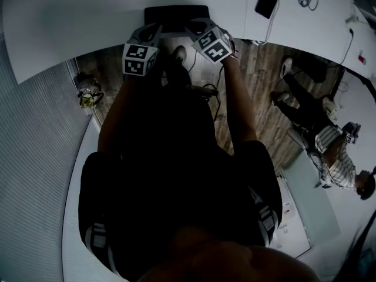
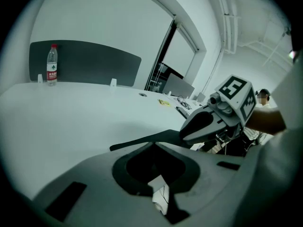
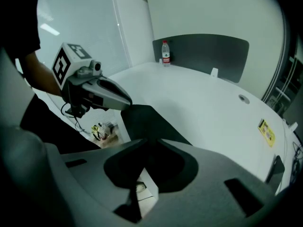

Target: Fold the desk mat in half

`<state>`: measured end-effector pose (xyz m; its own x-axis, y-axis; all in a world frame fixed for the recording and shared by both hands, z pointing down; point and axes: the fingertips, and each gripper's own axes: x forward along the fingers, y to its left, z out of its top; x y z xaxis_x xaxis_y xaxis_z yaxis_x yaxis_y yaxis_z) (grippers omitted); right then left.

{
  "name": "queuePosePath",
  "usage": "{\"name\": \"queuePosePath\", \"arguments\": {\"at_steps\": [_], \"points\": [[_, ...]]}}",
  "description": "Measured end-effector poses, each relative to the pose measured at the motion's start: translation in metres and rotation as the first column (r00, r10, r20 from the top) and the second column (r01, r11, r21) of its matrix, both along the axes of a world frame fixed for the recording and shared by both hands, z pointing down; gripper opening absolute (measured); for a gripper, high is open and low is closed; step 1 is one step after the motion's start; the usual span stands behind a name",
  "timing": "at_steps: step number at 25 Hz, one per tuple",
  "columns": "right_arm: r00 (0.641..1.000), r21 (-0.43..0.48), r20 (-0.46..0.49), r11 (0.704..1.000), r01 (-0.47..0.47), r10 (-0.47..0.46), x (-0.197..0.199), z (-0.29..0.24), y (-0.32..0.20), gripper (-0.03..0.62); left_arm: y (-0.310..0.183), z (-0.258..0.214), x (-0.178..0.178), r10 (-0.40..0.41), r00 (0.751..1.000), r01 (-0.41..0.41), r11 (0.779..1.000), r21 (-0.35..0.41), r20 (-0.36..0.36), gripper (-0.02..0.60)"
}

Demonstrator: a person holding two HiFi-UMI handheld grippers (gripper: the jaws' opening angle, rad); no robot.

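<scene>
The dark desk mat [image 1: 176, 15] lies at the near edge of the white table [image 1: 82, 16], straight ahead of me. My left gripper [image 1: 155, 29] and right gripper [image 1: 197, 27] both reach its near edge, side by side. In the left gripper view the mat [image 2: 142, 141] shows as a thin raised strip that runs into my shut left gripper [image 2: 154, 146], with the right gripper [image 2: 204, 123] holding it just beyond. In the right gripper view the mat [image 3: 142, 119] slopes up from the table into my right gripper [image 3: 151, 141], which is shut on its edge.
A water bottle [image 2: 52, 64] stands before a dark divider panel [image 2: 94, 63] at the table's far side. A phone [image 1: 267, 0] and cables lie further right. A yellow tag [image 3: 266, 129] sits on the tabletop. Another person [image 1: 335, 154] sits at the right.
</scene>
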<state>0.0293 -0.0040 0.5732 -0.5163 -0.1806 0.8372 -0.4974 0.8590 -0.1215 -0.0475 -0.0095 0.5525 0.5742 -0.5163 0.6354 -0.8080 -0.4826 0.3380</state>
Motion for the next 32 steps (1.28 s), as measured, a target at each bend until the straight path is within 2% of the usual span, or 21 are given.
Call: {"name": "queuePosePath", "arguments": {"at_steps": [5, 13, 16, 20, 22, 26, 32], "points": [[0.981, 0.018, 0.098, 0.986, -0.167, 0.165, 0.001, -0.028, -0.017, 0.019, -0.003, -0.015, -0.002, -0.016, 1.000, 0.017, 1.000, 0.025, -0.004, 0.009], [0.904, 0.036, 0.214, 0.922, -0.386, 0.370, 0.014, -0.075, -0.041, 0.003, -0.013, -0.049, -0.001, -0.073, 0.997, 0.074, 0.994, 0.078, -0.018, 0.008], [0.857, 0.047, 0.251, 0.879, -0.475, 0.450, 0.025, -0.092, -0.048, 0.003, -0.016, -0.066, 0.000, -0.090, 0.996, 0.091, 0.991, 0.099, -0.020, 0.008], [0.772, 0.081, 0.334, 0.799, -0.596, 0.541, 0.042, -0.127, -0.055, 0.002, -0.018, -0.095, 0.002, -0.111, 0.993, 0.115, 0.983, 0.142, -0.034, 0.006], [0.736, 0.085, 0.371, 0.768, -0.634, 0.566, 0.047, -0.146, -0.056, 0.002, -0.018, -0.115, 0.003, -0.123, 0.991, 0.130, 0.976, 0.175, -0.046, 0.006], [0.694, 0.113, 0.444, 0.733, -0.671, 0.567, 0.048, -0.181, -0.051, 0.002, -0.019, -0.163, -0.005, -0.167, 0.982, 0.184, 0.945, 0.269, -0.087, 0.006], [0.665, 0.172, 0.529, 0.701, -0.692, 0.527, 0.043, -0.235, -0.034, 0.002, -0.017, -0.227, -0.025, -0.252, 0.955, 0.294, 0.870, 0.396, -0.155, 0.006]]}}
